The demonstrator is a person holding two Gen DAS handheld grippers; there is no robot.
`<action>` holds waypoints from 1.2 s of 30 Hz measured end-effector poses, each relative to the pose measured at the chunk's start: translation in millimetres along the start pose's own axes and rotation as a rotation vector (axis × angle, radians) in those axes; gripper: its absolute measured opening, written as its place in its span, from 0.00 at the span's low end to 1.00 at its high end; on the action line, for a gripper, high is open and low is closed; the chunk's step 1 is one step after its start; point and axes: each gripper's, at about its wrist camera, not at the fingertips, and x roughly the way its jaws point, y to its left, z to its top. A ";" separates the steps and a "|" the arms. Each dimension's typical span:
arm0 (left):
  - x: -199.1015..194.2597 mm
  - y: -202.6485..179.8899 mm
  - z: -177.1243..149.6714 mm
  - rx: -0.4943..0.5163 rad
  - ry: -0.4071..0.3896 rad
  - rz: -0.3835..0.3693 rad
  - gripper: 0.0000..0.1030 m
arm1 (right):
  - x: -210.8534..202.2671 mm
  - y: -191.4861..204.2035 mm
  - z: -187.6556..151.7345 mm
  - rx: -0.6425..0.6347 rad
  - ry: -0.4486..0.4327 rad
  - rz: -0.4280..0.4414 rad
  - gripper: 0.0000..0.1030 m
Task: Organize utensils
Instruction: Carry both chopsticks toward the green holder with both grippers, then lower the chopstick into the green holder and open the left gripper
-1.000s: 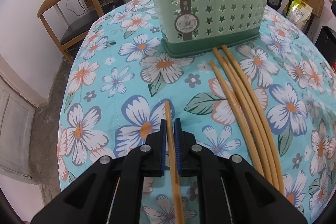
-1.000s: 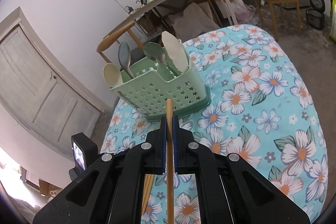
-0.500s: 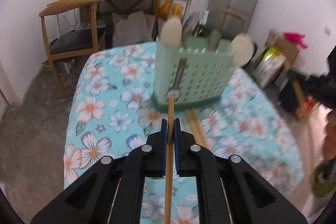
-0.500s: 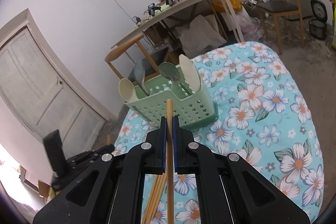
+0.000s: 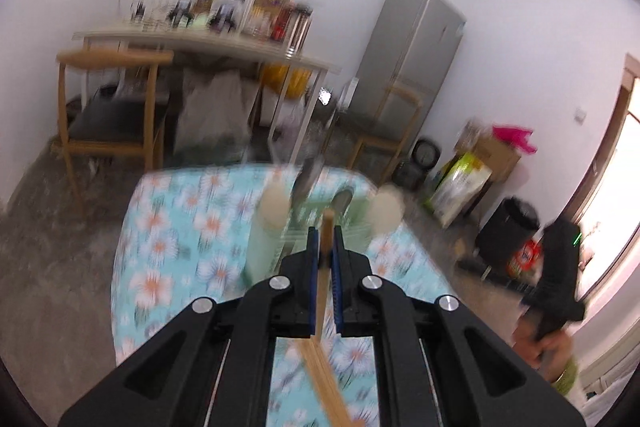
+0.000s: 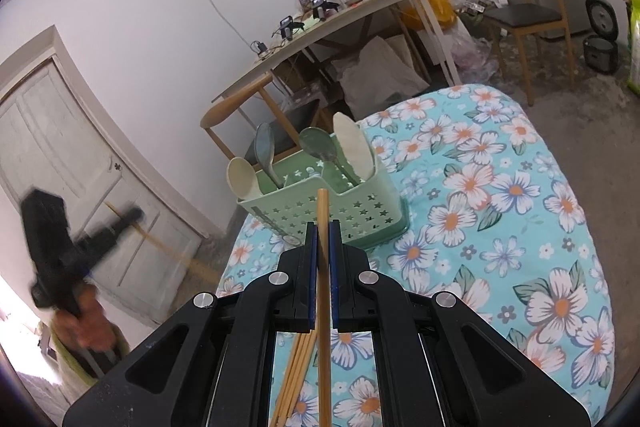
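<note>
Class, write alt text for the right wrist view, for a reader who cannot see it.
The right hand-held gripper is shut on a wooden chopstick aimed at a green star-cut utensil basket holding spoons on a floral tablecloth. More chopsticks lie below; the left hand-held gripper blurs at left.

Surface: table under a turquoise floral cloth (image 6: 520, 211).

A green star-perforated caddy (image 6: 344, 211) stands directly on the cloth at the far left part, base flat on the fabric; the left wrist view shows it blurred (image 5: 264, 247). Loose bamboo chopsticks (image 6: 296, 375) lie bundled on the cloth at the near edge, left of centre. Right half shows only flower print.
</note>
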 end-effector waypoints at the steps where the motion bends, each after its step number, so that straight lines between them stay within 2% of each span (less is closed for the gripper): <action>1: -3.8 -4.5 10.1 0.003 -0.030 -0.013 0.05 | -0.6 -0.8 -0.3 0.003 -0.001 0.001 0.04; 6: -10.6 -26.8 53.2 0.044 -0.154 -0.047 0.05 | -4.1 -6.8 -0.1 0.015 -0.008 -0.001 0.04; 9: -4.4 -38.9 68.9 0.095 -0.205 -0.011 0.05 | -5.3 -12.2 0.2 0.025 -0.009 -0.004 0.04; 14: 14.8 -48.4 89.4 0.134 -0.238 0.029 0.05 | -4.5 -20.1 2.2 0.037 -0.008 -0.008 0.04; 20: 42.2 -52.7 105.0 0.160 -0.242 0.053 0.05 | -1.8 -29.7 3.0 0.053 -0.003 -0.014 0.04; 26: 75.1 -50.5 102.2 0.183 -0.238 0.085 0.05 | 1.3 -37.6 3.3 0.064 0.004 -0.020 0.04; 36: 123.4 -37.2 70.8 0.224 -0.175 0.135 0.05 | 4.6 -43.9 1.9 0.076 0.017 -0.028 0.04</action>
